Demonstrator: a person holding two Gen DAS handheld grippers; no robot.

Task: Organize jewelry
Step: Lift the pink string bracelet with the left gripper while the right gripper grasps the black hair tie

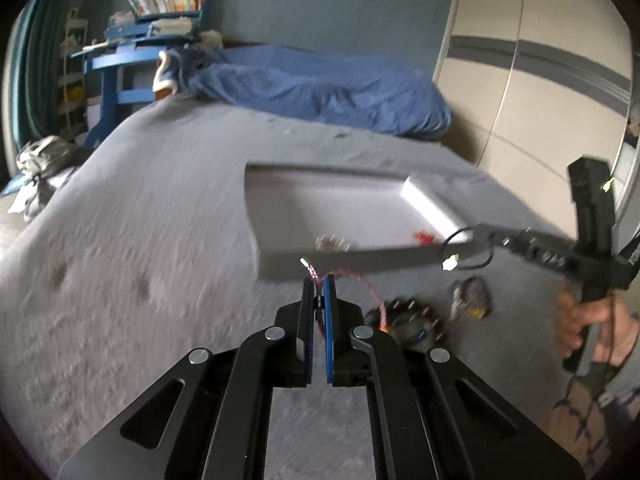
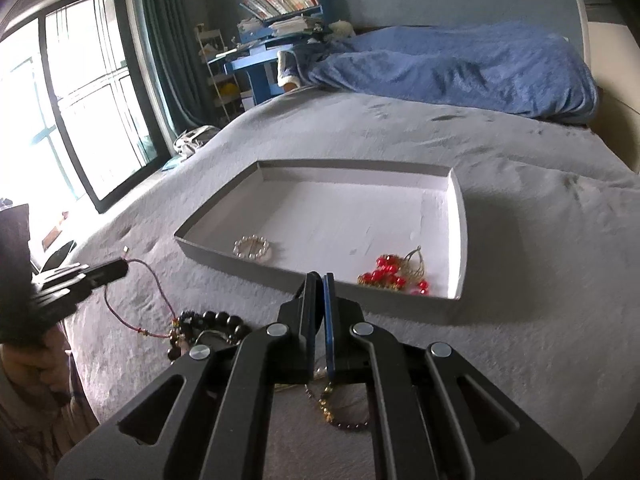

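Observation:
A shallow white tray (image 2: 456, 240) lies on the grey bed; it also shows in the left wrist view (image 1: 280, 200). In it are a pearl bracelet (image 2: 251, 247) and red bead jewelry (image 2: 394, 274). My left gripper (image 1: 319, 280) is shut on a thin red cord bracelet (image 1: 360, 282), lifted just short of the tray's near wall; the cord (image 2: 132, 300) trails down to a dark bead bracelet (image 2: 212, 320). My right gripper (image 2: 319, 278) is shut and holds nothing that I can see, above a small bead chain (image 2: 340, 416).
A blue blanket (image 2: 460, 68) is bunched at the far end of the bed. A blue desk with books (image 2: 276, 28) and a window (image 2: 72, 100) stand to the left. A pale wardrobe (image 1: 540, 80) stands to the right.

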